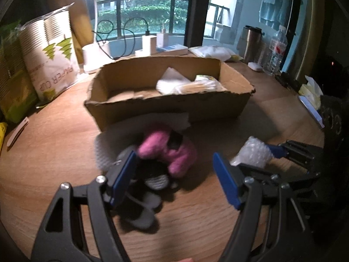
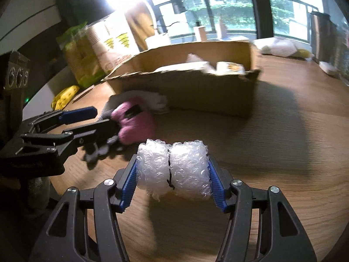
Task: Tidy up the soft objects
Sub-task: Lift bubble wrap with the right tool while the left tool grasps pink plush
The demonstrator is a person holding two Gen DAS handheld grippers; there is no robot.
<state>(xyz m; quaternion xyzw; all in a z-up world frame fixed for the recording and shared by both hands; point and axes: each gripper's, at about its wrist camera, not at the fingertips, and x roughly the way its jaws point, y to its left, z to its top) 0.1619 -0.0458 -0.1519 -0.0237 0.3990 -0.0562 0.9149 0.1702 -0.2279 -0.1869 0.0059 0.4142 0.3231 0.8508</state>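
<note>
A pink plush toy (image 1: 170, 152) lies on dark gloves (image 1: 144, 209) and white foam on the wooden table, in front of an open cardboard box (image 1: 165, 107). My left gripper (image 1: 174, 181) is open, its fingers on either side of the pile, just short of the toy. It also shows in the right wrist view (image 2: 93, 120). My right gripper (image 2: 172, 183) is shut on a bubble wrap roll (image 2: 172, 168), held above the table to the right of the toy. The roll also shows in the left wrist view (image 1: 253, 152). The box holds white packets (image 1: 187, 83).
A paper cup pack (image 1: 50, 50) and green packages (image 1: 13, 76) stand at the left. A white lamp base (image 1: 96, 54), chargers, a steel mug (image 1: 250, 41) and a water bottle (image 1: 274, 52) stand behind the box. Tissues (image 1: 309, 91) lie at the right edge.
</note>
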